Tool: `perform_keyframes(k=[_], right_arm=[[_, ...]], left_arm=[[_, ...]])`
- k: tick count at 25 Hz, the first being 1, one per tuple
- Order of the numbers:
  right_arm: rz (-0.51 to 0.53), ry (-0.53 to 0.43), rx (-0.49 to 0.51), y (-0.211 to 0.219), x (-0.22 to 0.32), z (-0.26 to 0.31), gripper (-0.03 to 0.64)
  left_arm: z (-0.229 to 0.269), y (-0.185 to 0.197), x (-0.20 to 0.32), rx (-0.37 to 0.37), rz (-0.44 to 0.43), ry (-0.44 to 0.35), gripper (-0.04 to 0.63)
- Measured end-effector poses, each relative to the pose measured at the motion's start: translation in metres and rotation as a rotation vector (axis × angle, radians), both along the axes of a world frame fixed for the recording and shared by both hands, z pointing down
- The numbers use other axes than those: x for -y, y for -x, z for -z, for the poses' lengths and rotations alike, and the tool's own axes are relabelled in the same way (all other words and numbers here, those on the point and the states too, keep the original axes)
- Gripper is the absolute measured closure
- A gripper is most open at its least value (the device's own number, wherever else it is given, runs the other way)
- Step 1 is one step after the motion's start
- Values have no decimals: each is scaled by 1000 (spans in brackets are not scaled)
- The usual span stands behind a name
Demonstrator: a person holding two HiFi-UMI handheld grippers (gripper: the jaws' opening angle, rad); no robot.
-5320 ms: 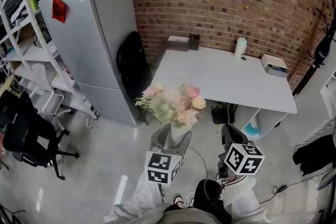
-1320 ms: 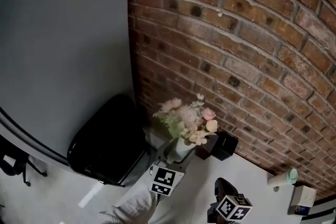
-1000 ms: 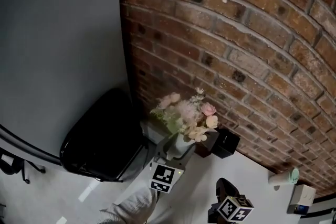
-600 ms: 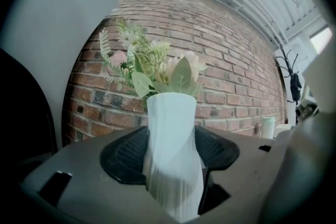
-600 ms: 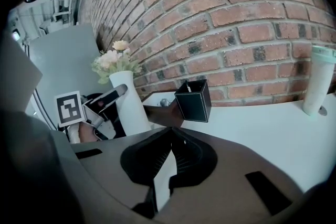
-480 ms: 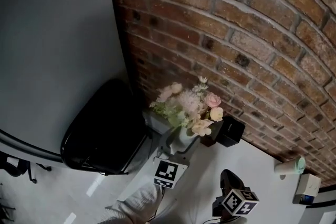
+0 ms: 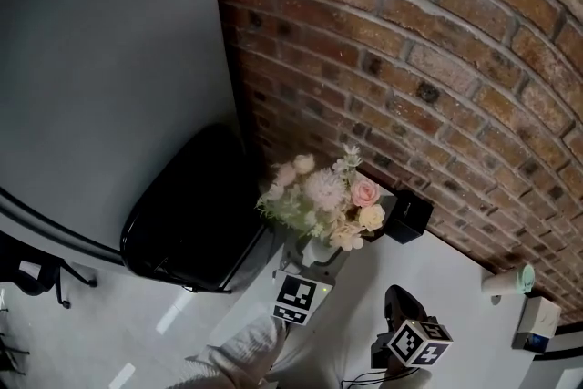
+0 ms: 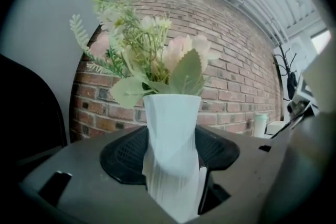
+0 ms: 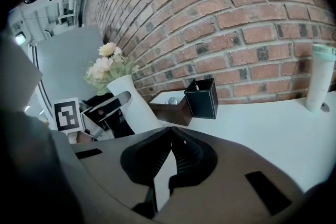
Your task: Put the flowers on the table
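A bunch of pale pink and cream flowers (image 7: 323, 200) stands in a white ribbed vase (image 7: 317, 250). My left gripper (image 7: 308, 267) is shut on the vase (image 8: 170, 149), and its pads press the vase's lower body from both sides. The vase is upright over the near-left corner of the white table (image 7: 446, 278), close to the brick wall; I cannot tell whether it touches the tabletop. My right gripper (image 7: 401, 312) hangs over the table to the right, shut (image 9: 169, 132) with nothing in it. From the right gripper view the vase (image 9: 134, 105) and flowers (image 9: 107, 68) show at left.
A black box (image 7: 408, 214) and a brown tray (image 9: 170, 108) sit against the brick wall just right of the vase. A pale cup (image 7: 510, 281) and a small box (image 7: 537, 323) stand further right. A black chair (image 7: 187, 214) and a grey fridge (image 7: 91, 59) are on the left.
From the open floor I have come close to the table's left corner by the wall. In the last second the vase has shifted slightly right and nearer to the black box.
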State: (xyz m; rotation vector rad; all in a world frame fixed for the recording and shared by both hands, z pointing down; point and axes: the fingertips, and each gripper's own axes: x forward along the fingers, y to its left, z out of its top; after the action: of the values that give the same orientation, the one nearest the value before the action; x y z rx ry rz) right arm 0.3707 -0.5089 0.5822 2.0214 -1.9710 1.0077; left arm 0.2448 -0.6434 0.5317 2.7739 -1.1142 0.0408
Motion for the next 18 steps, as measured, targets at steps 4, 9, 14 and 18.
perform_keyframes(k=[4,9,14,18], right_arm=[[12,-2,-4,5,-7,2,594],[9,-2,-12,5,-18,5,594],[3,-6,-13,4,-28,9,592],[-3,-6,-18,2,-35,12,592]], left_arm=[[-2,1,-7,22,-4,-7,305],[-4,-2,-16,50,-21,-2,305],[-5,-3,-23,51,-20,0,305],[-6,-5,-26,38,-23,15,305]])
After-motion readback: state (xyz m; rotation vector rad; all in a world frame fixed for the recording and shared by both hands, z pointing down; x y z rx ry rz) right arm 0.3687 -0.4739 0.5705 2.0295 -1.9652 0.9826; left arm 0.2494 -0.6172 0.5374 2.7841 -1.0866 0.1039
